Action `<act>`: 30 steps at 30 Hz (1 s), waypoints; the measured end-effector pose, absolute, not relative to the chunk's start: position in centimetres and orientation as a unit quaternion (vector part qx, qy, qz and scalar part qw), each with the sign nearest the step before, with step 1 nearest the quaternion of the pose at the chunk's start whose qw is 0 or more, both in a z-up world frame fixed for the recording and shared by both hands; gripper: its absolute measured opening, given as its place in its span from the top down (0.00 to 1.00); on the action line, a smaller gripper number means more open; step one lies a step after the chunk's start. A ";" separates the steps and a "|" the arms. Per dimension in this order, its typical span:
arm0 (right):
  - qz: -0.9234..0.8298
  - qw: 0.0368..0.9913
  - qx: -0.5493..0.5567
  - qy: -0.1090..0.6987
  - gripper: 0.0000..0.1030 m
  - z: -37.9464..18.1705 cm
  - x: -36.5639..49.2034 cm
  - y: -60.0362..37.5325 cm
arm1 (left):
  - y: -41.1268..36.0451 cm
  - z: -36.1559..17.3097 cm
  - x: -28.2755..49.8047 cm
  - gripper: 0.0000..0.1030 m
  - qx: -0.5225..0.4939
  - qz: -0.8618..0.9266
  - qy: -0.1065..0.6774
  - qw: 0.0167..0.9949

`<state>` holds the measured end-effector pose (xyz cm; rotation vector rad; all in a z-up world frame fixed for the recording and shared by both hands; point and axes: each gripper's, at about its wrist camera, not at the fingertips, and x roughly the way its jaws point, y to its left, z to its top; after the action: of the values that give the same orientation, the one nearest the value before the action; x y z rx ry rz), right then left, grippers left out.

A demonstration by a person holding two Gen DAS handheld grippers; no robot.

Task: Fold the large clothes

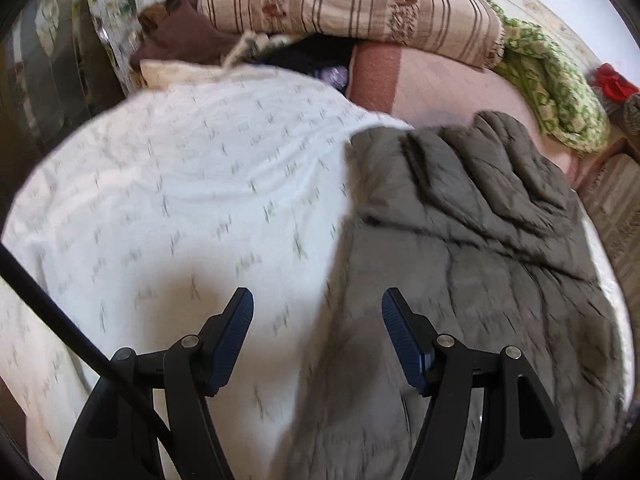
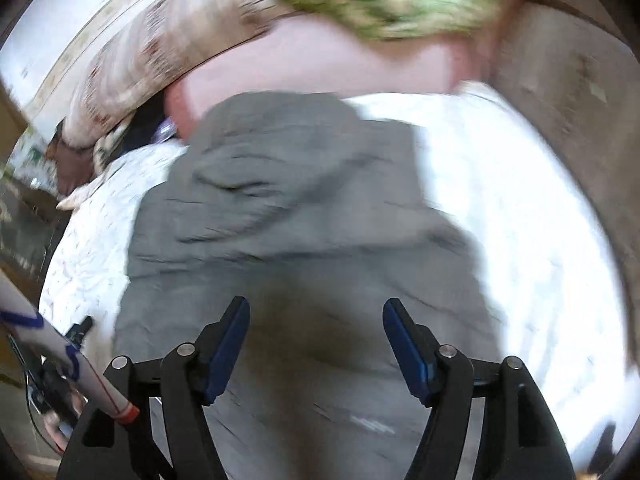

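Note:
A large grey quilted garment point(image 1: 472, 248) lies crumpled on a white patterned bedsheet point(image 1: 180, 184). It also shows, blurred, in the right wrist view point(image 2: 296, 224). My left gripper point(image 1: 318, 300) is open and empty, hovering above the garment's left edge where it meets the sheet. My right gripper point(image 2: 316, 310) is open and empty, hovering above the near part of the garment. The bedsheet point(image 2: 520, 216) shows on both sides of the garment.
A striped folded quilt point(image 1: 352, 4) and a green patterned blanket point(image 1: 556, 84) lie at the far side on a pink cover point(image 1: 436, 92). A brown cloth point(image 1: 180, 36) sits at the far left. A sleeved arm point(image 2: 60, 356) shows at lower left.

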<state>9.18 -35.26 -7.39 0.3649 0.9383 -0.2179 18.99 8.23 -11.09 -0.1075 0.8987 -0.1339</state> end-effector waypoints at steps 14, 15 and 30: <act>-0.157 0.834 0.316 0.425 0.19 -16.3 -3.7 -49.2 | 11.4 -17.4 15.6 0.36 -0.162 -0.138 0.551 0.807; -0.149 0.832 0.327 0.423 0.19 -17.0 -3.6 -49.3 | 11.4 -17.5 15.7 0.36 -0.168 -0.140 0.549 0.807; 0.010 0.791 0.424 0.441 0.37 -21.9 -4.2 -47.0 | 9.4 -17.8 9.4 0.36 -0.185 -0.240 0.565 0.767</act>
<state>-4.24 -47.01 -21.89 0.9133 0.9485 0.0223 9.41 9.45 -17.77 -0.4020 1.2275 -0.5207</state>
